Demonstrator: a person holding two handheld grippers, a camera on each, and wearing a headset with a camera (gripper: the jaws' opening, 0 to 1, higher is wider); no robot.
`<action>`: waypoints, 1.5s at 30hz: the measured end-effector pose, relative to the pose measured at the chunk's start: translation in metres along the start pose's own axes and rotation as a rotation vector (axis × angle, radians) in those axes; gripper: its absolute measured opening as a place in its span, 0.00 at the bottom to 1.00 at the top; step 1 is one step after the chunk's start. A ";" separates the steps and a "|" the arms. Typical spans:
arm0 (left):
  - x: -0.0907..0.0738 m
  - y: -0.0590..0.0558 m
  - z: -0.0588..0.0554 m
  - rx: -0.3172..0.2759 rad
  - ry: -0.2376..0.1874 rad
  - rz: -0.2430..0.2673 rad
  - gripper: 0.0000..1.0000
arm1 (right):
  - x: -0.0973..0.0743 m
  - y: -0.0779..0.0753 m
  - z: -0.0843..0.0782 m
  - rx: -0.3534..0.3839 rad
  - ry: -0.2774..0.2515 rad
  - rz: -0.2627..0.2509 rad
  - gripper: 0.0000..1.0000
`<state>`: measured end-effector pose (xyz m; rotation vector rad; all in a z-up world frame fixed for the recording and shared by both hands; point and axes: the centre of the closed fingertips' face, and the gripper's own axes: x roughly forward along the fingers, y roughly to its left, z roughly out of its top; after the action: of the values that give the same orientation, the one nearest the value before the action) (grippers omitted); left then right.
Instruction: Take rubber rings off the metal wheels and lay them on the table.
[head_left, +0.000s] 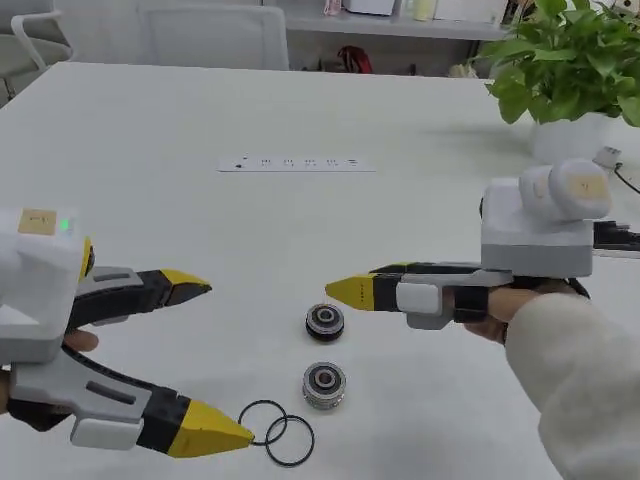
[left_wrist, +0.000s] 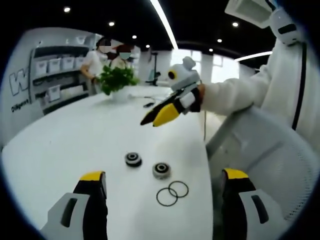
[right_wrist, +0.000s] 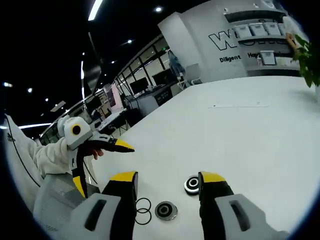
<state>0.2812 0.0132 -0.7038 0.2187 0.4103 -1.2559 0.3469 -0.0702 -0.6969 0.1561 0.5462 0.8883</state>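
Note:
Two small metal wheels lie near the table's front edge. The farther wheel (head_left: 324, 321) (left_wrist: 133, 159) (right_wrist: 191, 184) looks dark around its rim. The nearer wheel (head_left: 324, 385) (left_wrist: 161, 170) (right_wrist: 165, 210) shows bare silver metal. Two thin black rubber rings (head_left: 276, 430) (left_wrist: 172, 192) (right_wrist: 143, 210) lie flat and overlapping just left of the nearer wheel. My left gripper (head_left: 225, 360) (left_wrist: 164, 175) is open wide with nothing in it, its lower tip close to the rings. My right gripper (head_left: 335, 290) (right_wrist: 168, 176) hovers right of the farther wheel, jaws apart and empty.
A potted plant (head_left: 570, 60) stands at the table's back right, with a cable (head_left: 612, 158) beside it. A printed strip (head_left: 297, 163) lies mid-table. White chairs (head_left: 215, 35) stand behind the far edge. Two people (left_wrist: 107, 57) stand in the distance.

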 end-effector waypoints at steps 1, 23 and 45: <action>0.000 0.001 0.004 0.007 0.000 0.000 0.97 | -0.002 0.000 0.002 0.001 -0.005 0.001 0.46; 0.009 0.052 0.114 0.186 -0.100 0.021 0.91 | -0.019 -0.019 0.091 -0.232 -0.187 0.046 0.42; 0.083 0.068 0.047 0.115 -0.113 0.013 0.66 | 0.020 -0.066 -0.005 -0.243 0.109 0.032 0.32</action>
<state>0.3752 -0.0561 -0.7001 0.2467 0.2394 -1.2743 0.4007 -0.0968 -0.7320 -0.1052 0.5337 0.9905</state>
